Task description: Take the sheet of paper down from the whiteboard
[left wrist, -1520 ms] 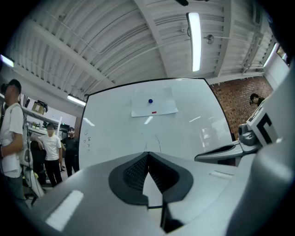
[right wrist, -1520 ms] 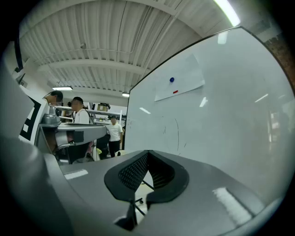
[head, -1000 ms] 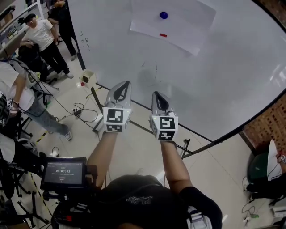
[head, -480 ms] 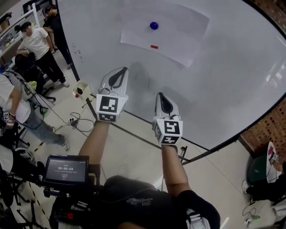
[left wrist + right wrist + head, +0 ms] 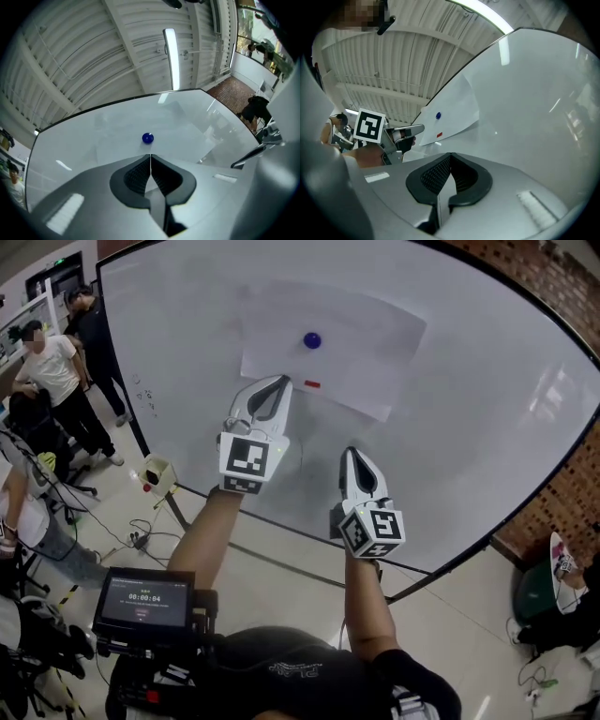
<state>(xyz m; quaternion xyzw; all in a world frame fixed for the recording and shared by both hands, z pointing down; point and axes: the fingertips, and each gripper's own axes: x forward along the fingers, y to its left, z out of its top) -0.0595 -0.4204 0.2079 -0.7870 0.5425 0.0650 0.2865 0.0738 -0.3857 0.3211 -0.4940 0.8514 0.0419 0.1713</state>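
A white sheet of paper [image 5: 356, 338] hangs on the big whiteboard [image 5: 469, 427], pinned by a round blue magnet [image 5: 311, 339] and a small red magnet [image 5: 312, 384]. My left gripper [image 5: 276, 382] is shut and empty, raised in front of the sheet's lower left edge, just left of the red magnet. The left gripper view has the blue magnet [image 5: 147, 138] straight above the closed jaws [image 5: 150, 157]. My right gripper [image 5: 354, 456], also shut and empty, is lower and to the right, below the sheet. From the right gripper view I see the paper [image 5: 457, 112], both magnets and the left gripper [image 5: 417, 127].
Two people [image 5: 52, 362] stand at the left beside the board's edge. A small screen [image 5: 141, 597] is mounted at my waist. Cables [image 5: 141, 535] lie on the floor, and a cream box on a stand [image 5: 157, 472] sits near the board's lower left. A brick wall [image 5: 572, 493] is at right.
Both grippers have risen toward the whiteboard, the left one farther, up to the sheet's lower edge. Both stayed shut. The paper has not moved on the board.
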